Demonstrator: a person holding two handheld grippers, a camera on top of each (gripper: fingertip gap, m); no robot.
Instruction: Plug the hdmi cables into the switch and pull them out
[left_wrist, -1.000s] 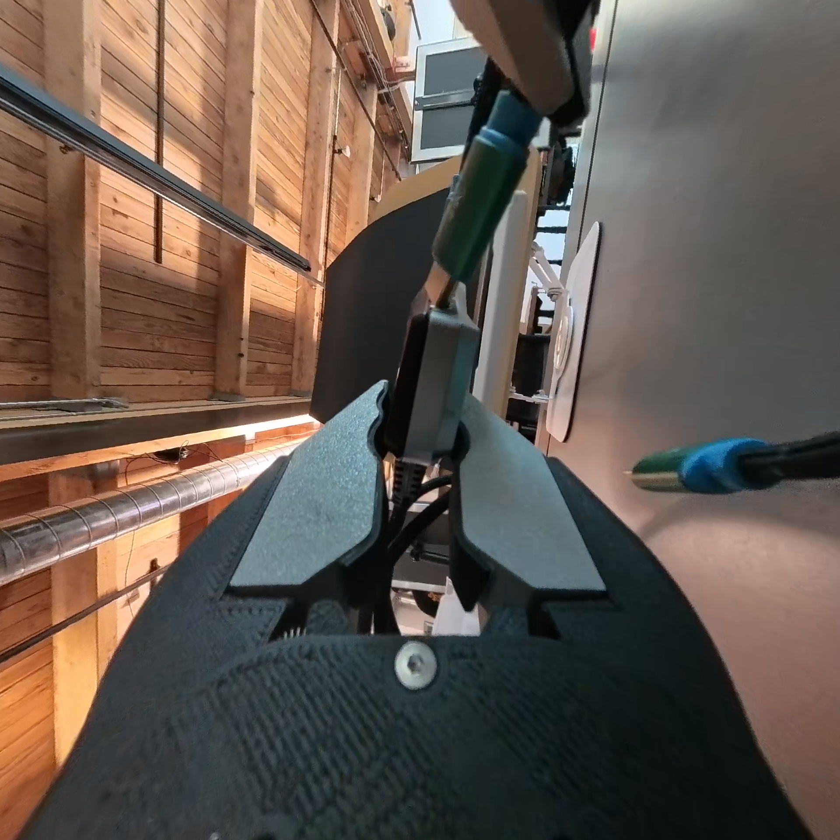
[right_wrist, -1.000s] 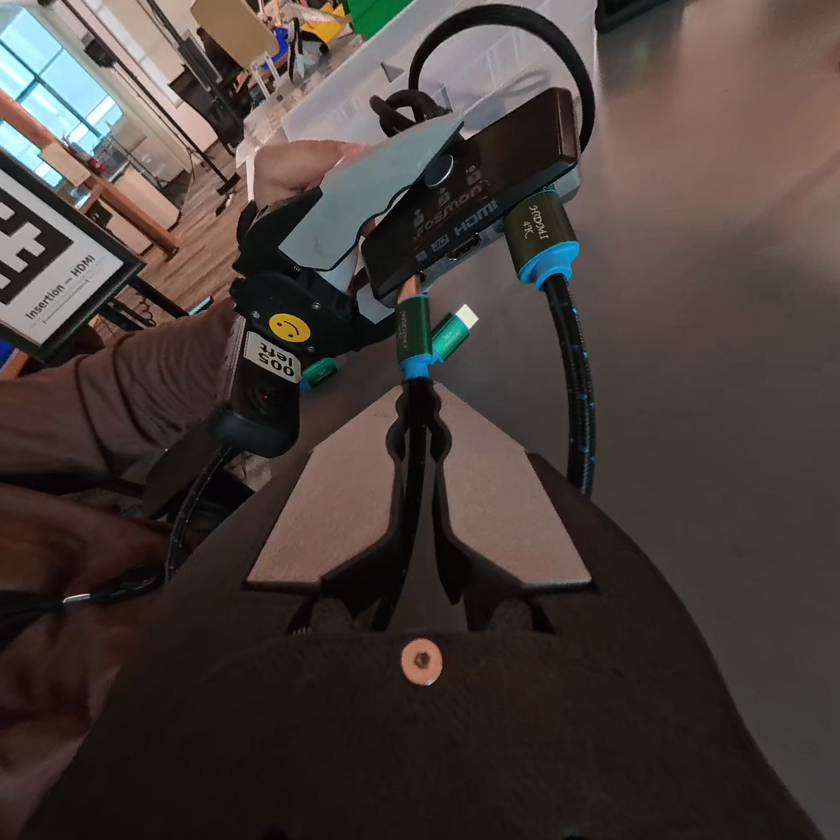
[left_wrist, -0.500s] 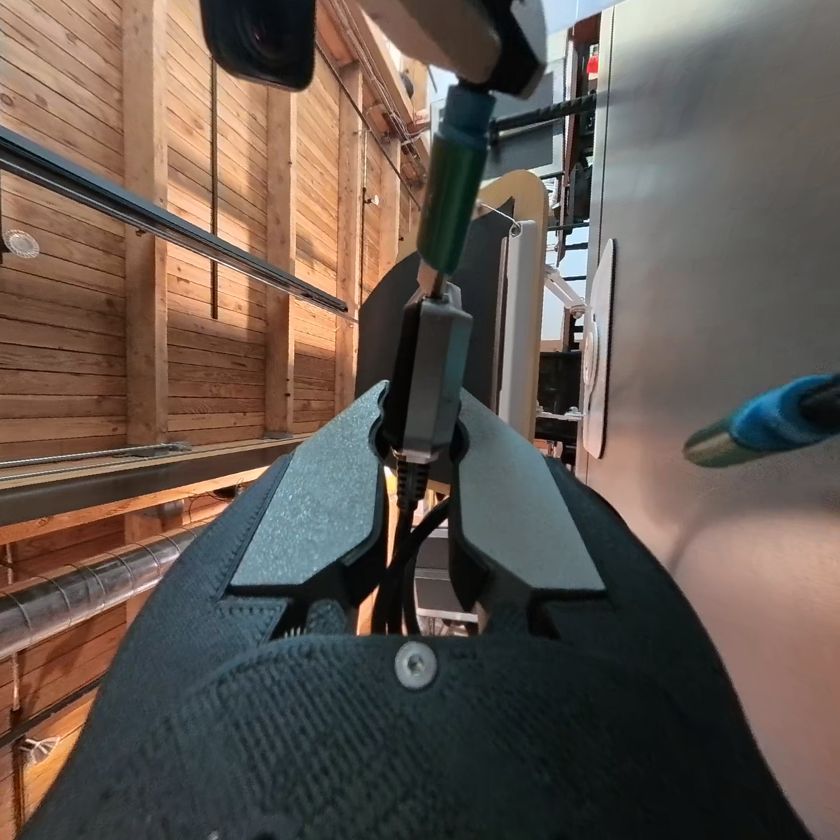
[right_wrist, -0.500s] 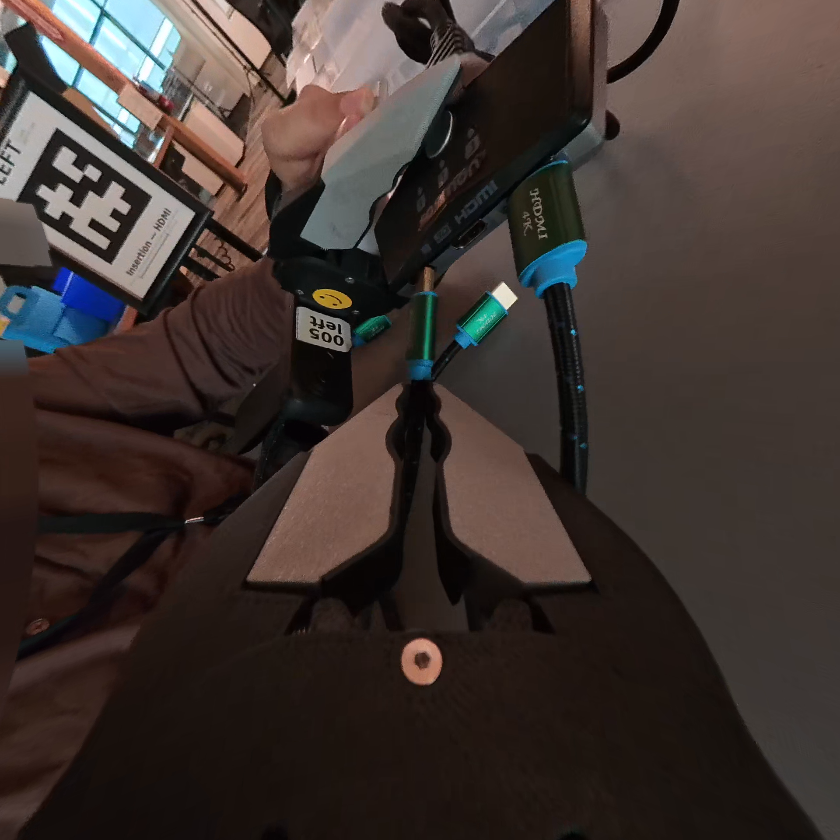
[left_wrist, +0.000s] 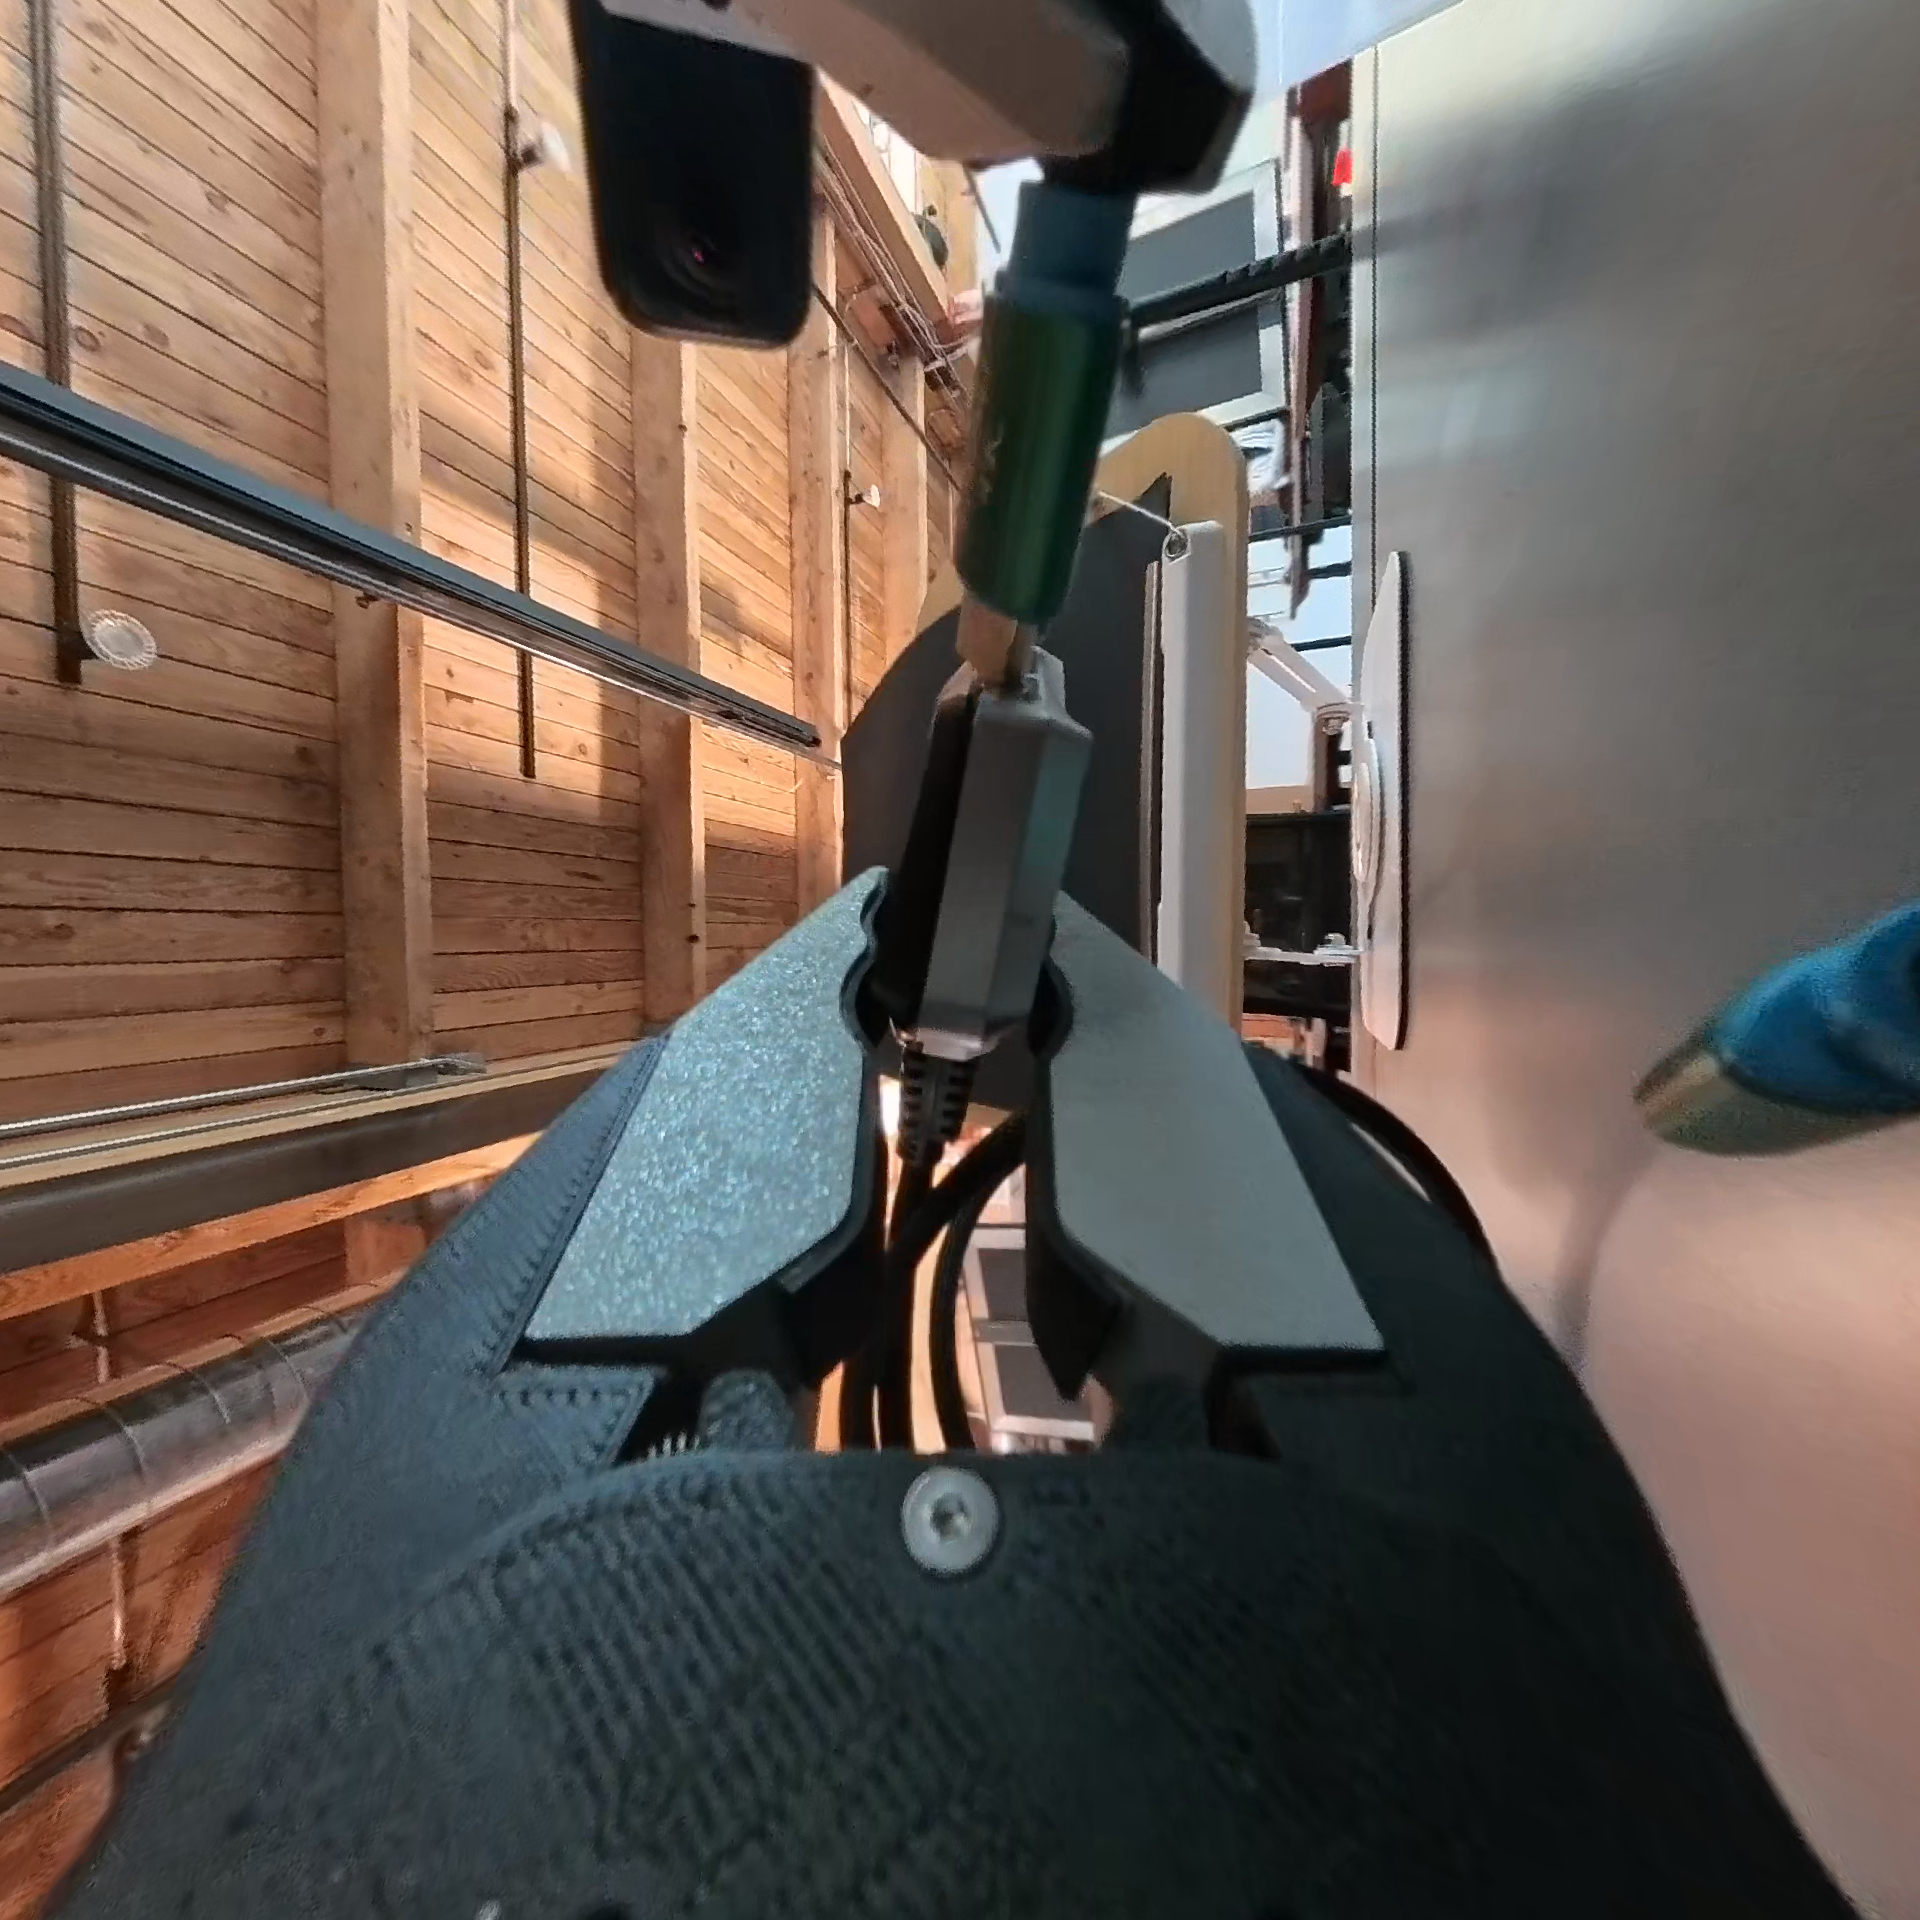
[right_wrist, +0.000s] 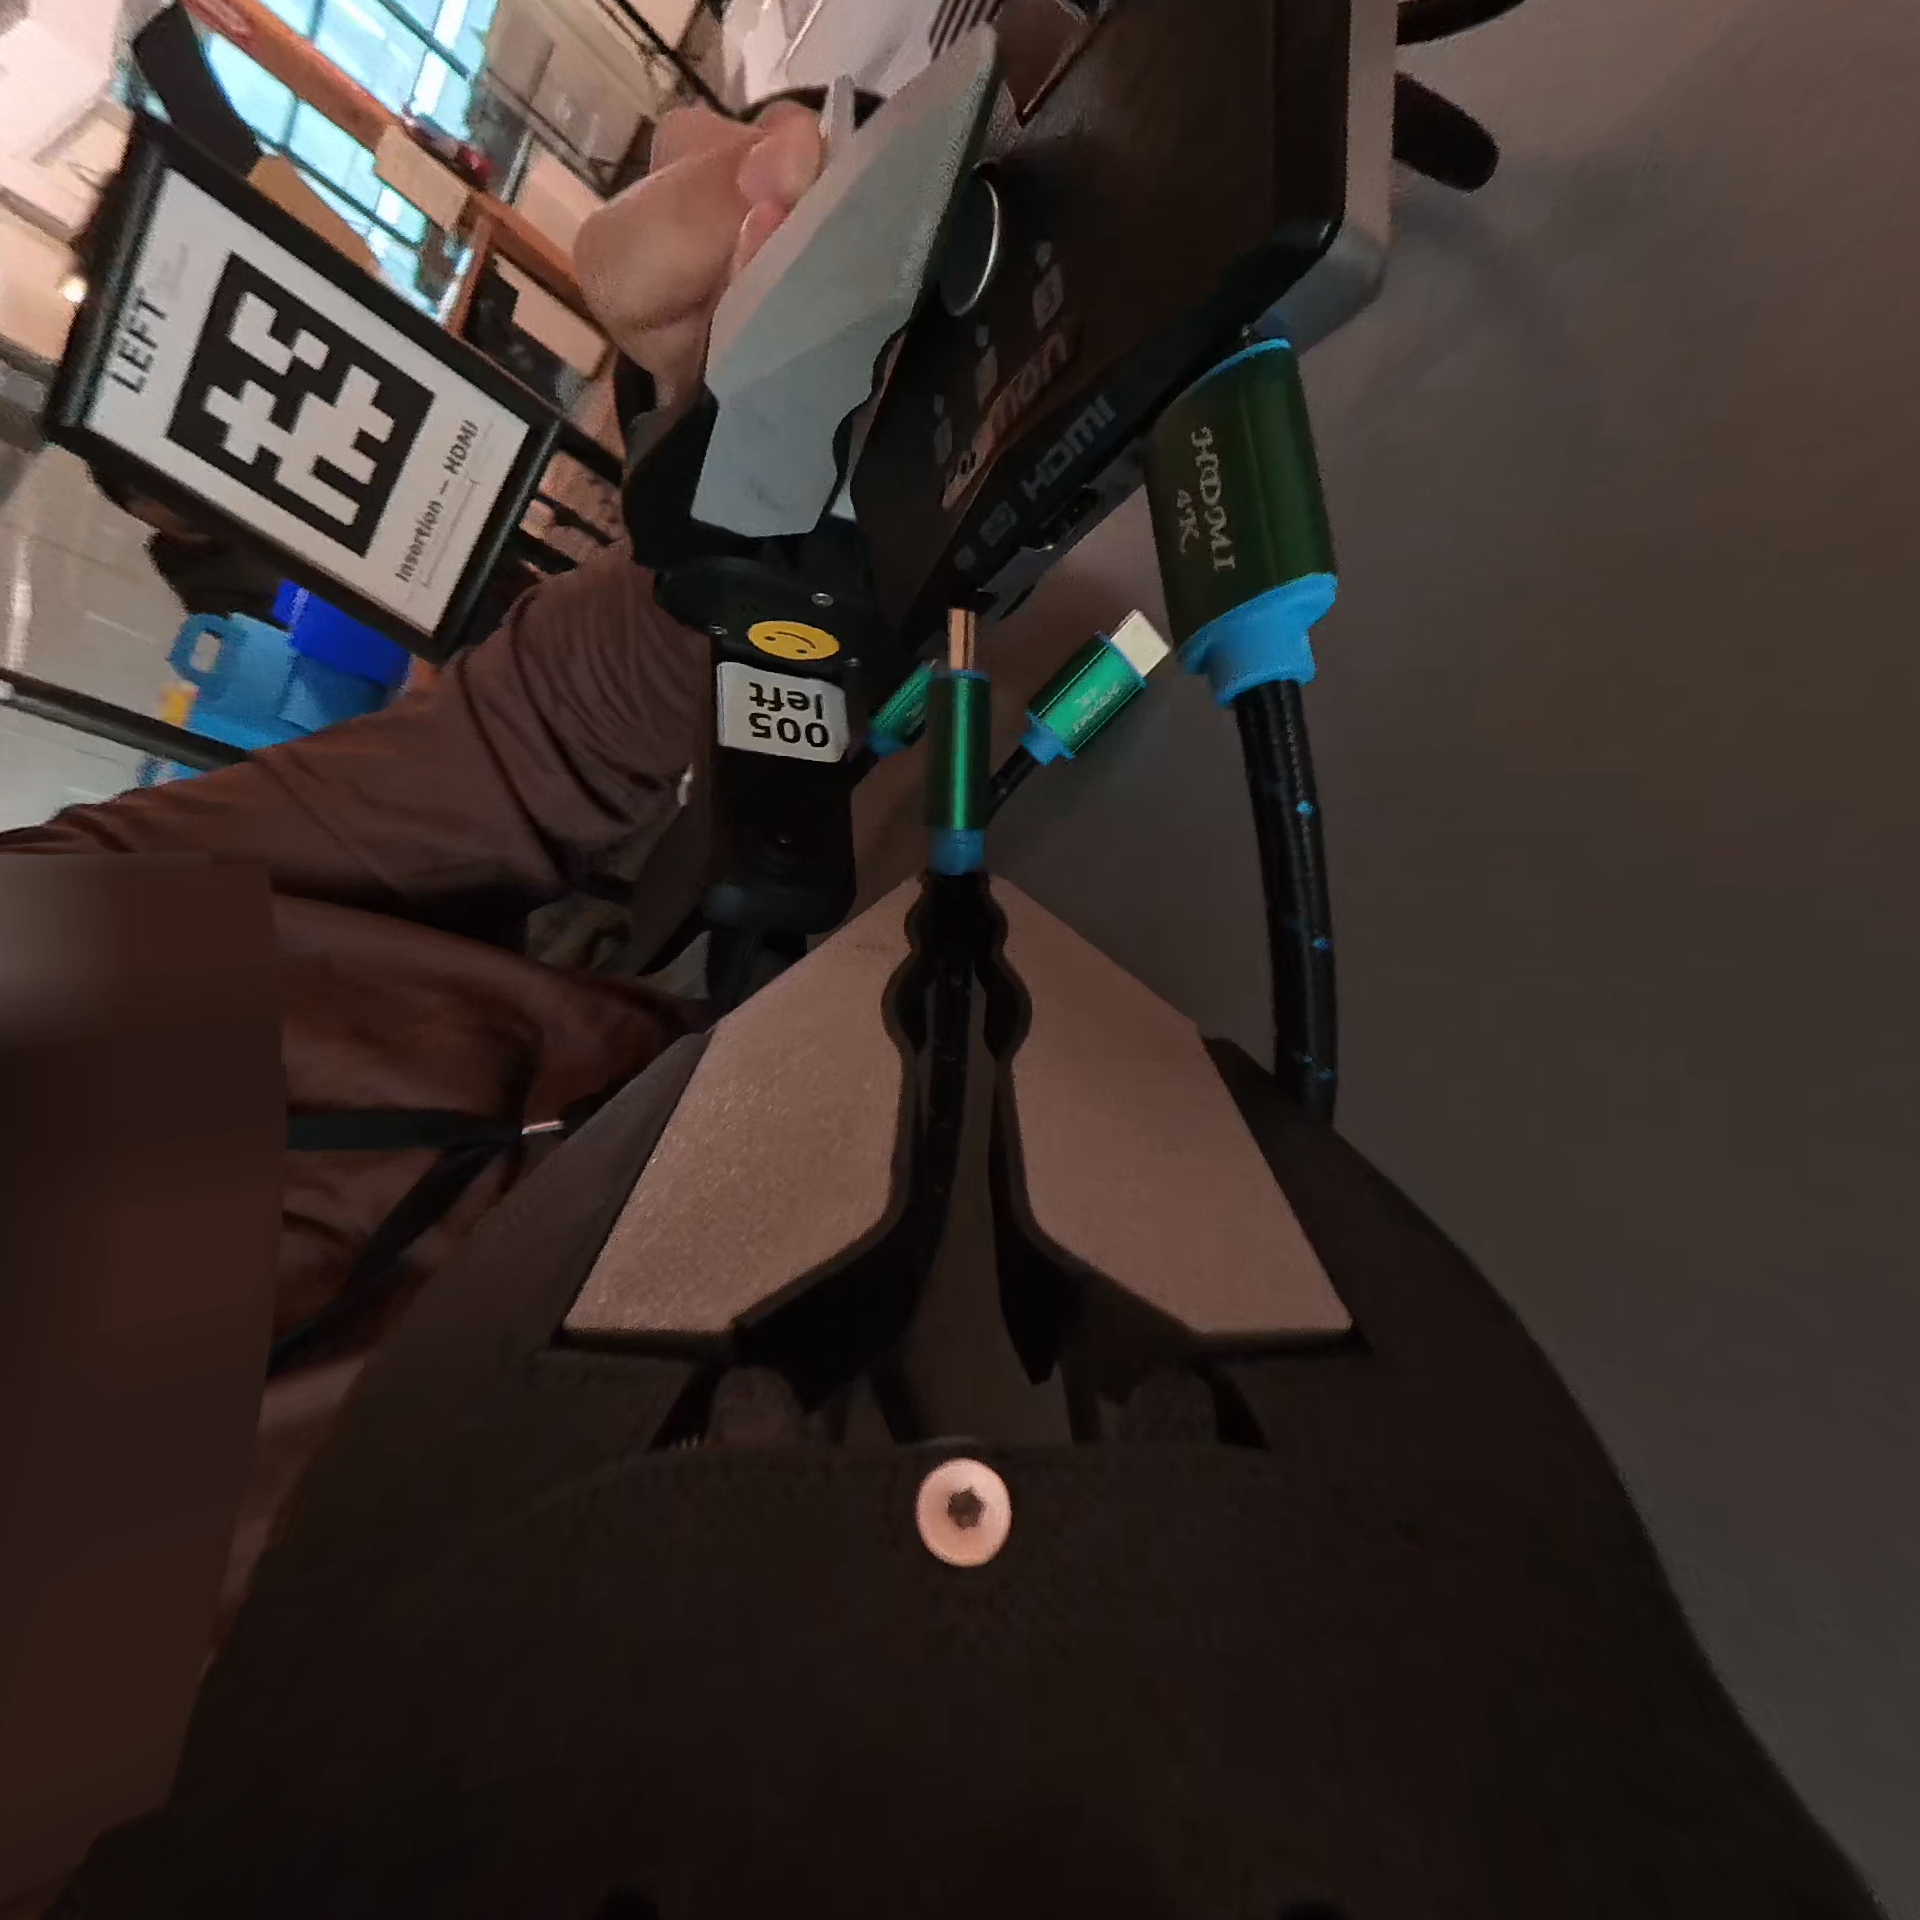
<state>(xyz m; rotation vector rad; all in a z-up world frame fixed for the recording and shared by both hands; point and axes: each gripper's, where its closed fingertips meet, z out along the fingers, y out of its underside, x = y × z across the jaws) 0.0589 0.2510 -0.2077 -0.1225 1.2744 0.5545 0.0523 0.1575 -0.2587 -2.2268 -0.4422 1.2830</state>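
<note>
Since a second ago both views have swung and the switch (right_wrist: 1164, 312) has tipped steeper, while the gold tip of the green HDMI plug (right_wrist: 961, 758) sits at a port on its edge, not seated. The right gripper (right_wrist: 956, 914) has its jaws nearly closed on the black braided cable just behind the plug's blue collar. The left gripper (left_wrist: 961, 966) holds the switch's grey body edge-on, jaws partly open and pressed against its sides. To finish well, I judge the plug should be kept square to the port and pushed straight along its axis while the left grip braces against the push; gripping the cable, not the shell, may let the plug bend aside. A second, thicker HDMI plug (right_wrist: 1242, 499) is already in the switch, and another small plug (right_wrist: 1091, 681) lies loose beyond. Below is a plain grey desk (right_wrist: 1610, 831); the room has timber-plank walls (left_wrist: 260, 831) and a framed marker sign (right_wrist: 301, 405).
</note>
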